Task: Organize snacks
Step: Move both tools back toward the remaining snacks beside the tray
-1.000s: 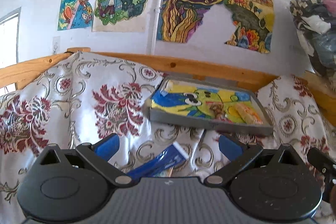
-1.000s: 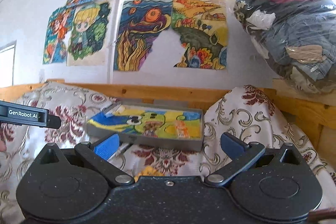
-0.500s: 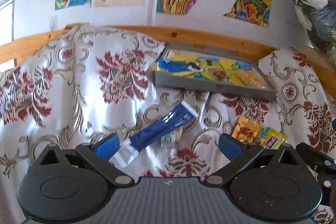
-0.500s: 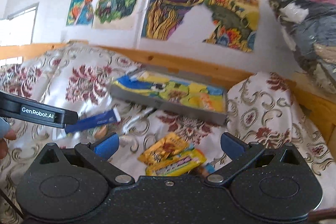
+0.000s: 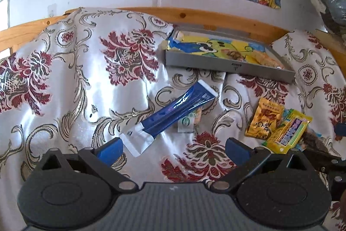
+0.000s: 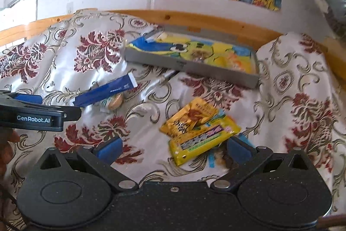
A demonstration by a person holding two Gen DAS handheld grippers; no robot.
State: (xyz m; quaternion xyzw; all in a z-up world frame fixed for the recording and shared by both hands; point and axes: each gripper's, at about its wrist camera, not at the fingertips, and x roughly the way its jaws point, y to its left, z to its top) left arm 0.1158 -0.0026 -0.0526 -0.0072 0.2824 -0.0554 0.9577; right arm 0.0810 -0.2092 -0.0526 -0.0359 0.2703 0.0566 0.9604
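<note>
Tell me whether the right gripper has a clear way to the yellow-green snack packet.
Probably yes. The right gripper is open, and the yellow-green snack packet lies flat just ahead between its fingers, with nothing over it. It does overlap the gold snack packet, which might shift too.

"GenRobot.AI" stands in white on the left tool [image 6: 32,116], seen from the right wrist. The snack packets' print is too small to read.
</note>
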